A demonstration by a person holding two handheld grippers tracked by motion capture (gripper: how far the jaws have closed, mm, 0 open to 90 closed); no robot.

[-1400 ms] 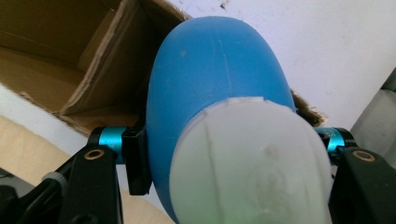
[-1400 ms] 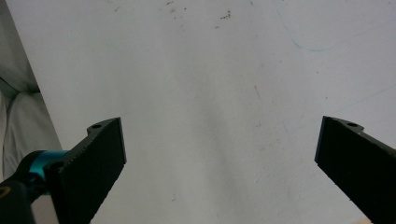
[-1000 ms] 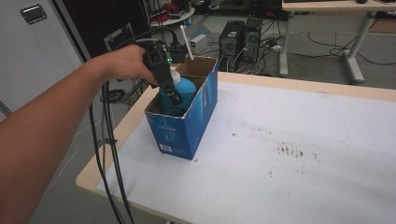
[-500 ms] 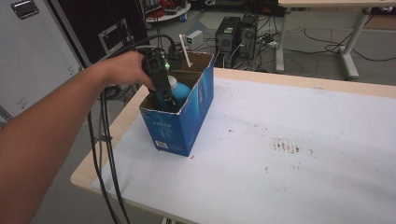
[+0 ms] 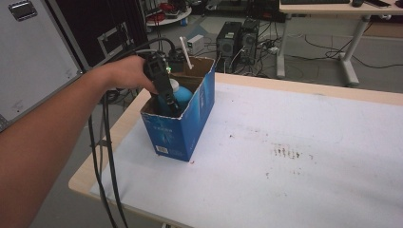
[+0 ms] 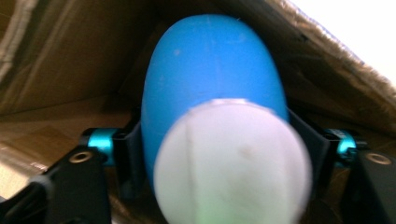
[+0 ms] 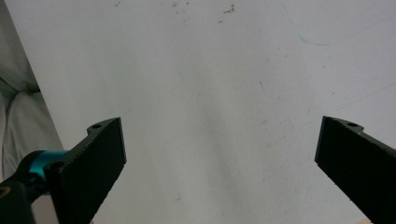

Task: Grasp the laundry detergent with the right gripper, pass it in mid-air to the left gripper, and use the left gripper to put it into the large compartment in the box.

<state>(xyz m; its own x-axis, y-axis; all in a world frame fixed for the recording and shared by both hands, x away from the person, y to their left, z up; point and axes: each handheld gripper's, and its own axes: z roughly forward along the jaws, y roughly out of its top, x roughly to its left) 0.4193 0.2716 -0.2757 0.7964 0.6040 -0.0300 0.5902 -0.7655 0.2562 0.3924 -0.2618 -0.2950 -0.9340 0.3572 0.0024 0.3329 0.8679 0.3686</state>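
A: What is seen at the left?
B: One blue bottle (image 5: 183,95) is seen inside one blue box (image 5: 183,124) on the table (image 5: 304,156); the left tongs (image 5: 173,105), just opening, flank it.
A: And rightward?
B: The right tongs (image 7: 219,158) are held wide apart.

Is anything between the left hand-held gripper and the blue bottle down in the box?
Nothing visible. The left hand-held gripper has its jaws on either side of the blue bottle just behind its white cap, inside the cardboard box. The jaws have just been opening, with the bottle between them.
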